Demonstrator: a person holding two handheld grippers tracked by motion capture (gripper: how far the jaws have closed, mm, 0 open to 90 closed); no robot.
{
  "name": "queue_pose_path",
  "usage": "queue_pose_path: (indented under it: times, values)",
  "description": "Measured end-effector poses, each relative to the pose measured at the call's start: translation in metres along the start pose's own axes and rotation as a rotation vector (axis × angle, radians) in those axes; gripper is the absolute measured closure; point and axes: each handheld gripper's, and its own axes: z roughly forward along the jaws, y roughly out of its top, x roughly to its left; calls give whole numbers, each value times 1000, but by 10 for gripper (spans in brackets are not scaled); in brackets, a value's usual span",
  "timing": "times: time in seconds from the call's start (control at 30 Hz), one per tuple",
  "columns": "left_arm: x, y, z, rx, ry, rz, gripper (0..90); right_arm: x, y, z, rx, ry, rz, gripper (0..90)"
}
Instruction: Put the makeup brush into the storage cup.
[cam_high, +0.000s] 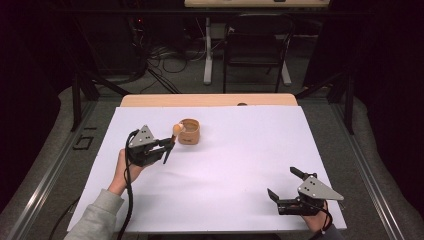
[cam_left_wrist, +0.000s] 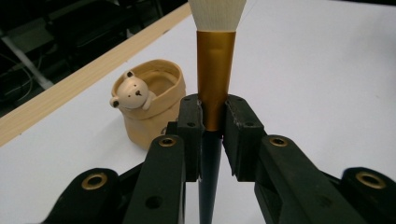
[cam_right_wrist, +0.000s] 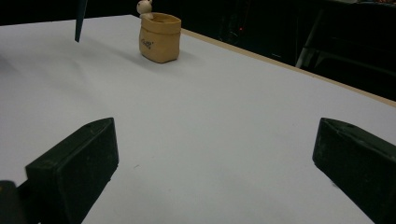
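White table, largest, bare for working. At ten o'clock, tan bear-faced pot, mouth up, likely ready to take the brush; dark writing on its side, too small to read. Left gripper clamped on the makeup brush, bristles up beside the pot. Right gripper at five o'clock, spread wide, empty.

A small tan pot stands near the far edge of the white tabletop, left of centre. A brush held in the left tongs hangs just beside it. The middle, the right side and the near edge lie bare.
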Motion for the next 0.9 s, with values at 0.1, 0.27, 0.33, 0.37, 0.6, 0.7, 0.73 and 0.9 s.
queue_pose_path:
  times: [0.1,0.27,0.33,0.37,0.6,0.7,0.73,0.9]
  values:
    - [-2,0,1,-20,25,-31,781,-1,0,0,1,1,1,0]
    - [-6,3,4,-46,55,-50,781,0,0,1,-1,-1,0,0]
    - [-8,4,5,-55,71,-62,781,0,0,0,-1,0,-3,0]
    - [-8,4,6,-55,78,-67,780,0,0,1,-1,0,-2,0]
    - [-9,8,12,-66,98,-69,781,-1,-1,1,-8,0,3,0]
    - [-10,11,15,-69,97,-77,780,0,0,1,-4,2,0,0]
    - [-10,12,15,-73,99,-79,780,0,0,1,-3,3,-1,0]
    - [-8,17,19,-71,108,-100,781,-1,-1,3,-5,3,7,0]
